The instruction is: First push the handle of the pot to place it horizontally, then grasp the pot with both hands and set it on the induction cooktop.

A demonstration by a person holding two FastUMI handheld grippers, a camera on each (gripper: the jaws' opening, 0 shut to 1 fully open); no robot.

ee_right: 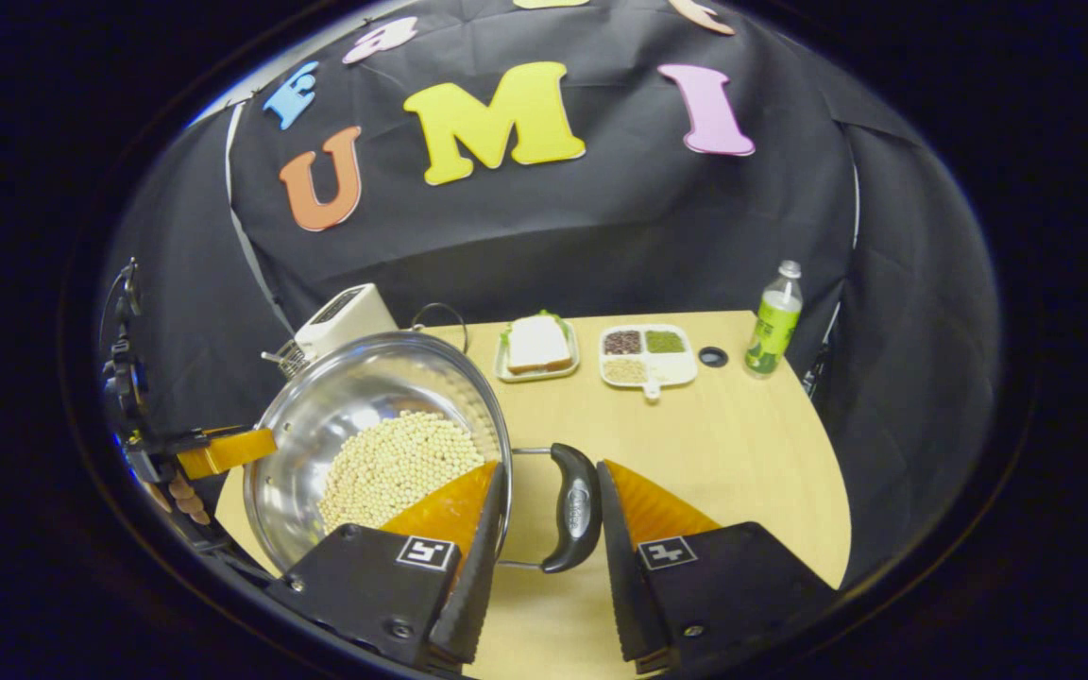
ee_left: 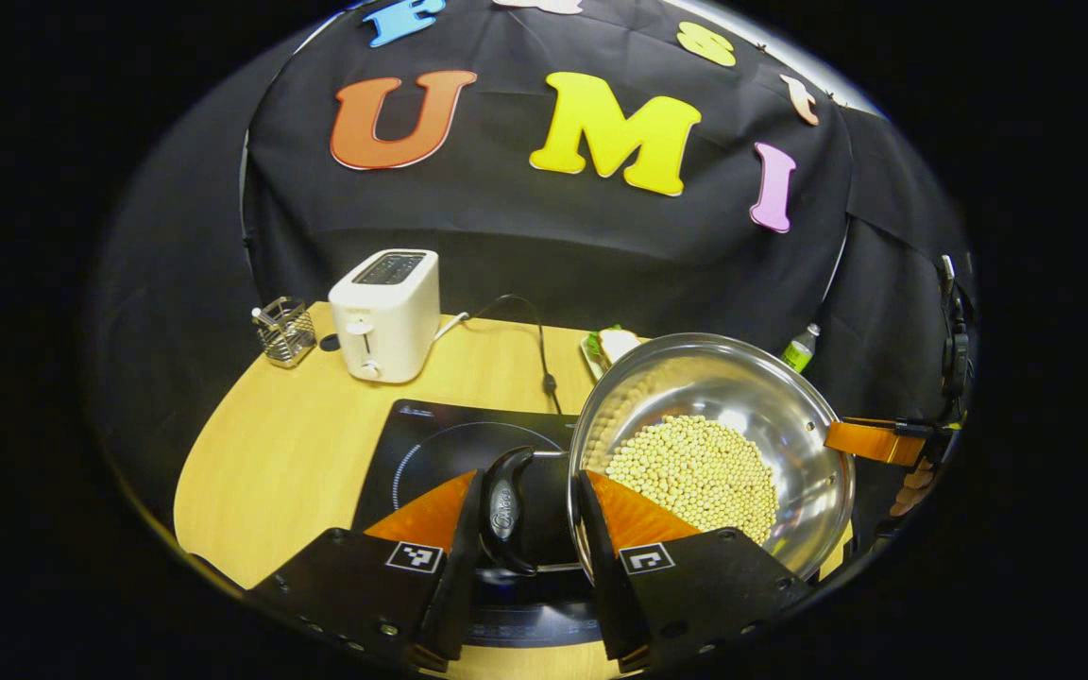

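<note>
Steel pot [ee_left: 723,425] of beans held between both tongs, left tongs [ee_left: 530,515] clamped on one black side handle [ee_left: 504,508] above the cooktop [ee_left: 431,449], right tongs [ee_right: 549,515] around the other handle [ee_right: 574,507], contact unclear, table [ee_right: 742,444] beneath.

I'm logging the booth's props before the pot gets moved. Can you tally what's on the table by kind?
Cookware: 1, pot
Appliances: 2, toaster, induction cooktop
Food trays: 2, sandwich tray, bean tray
Bottles: 1, bottle
Utensil holders: 1, wire holder
Total: 7
</note>
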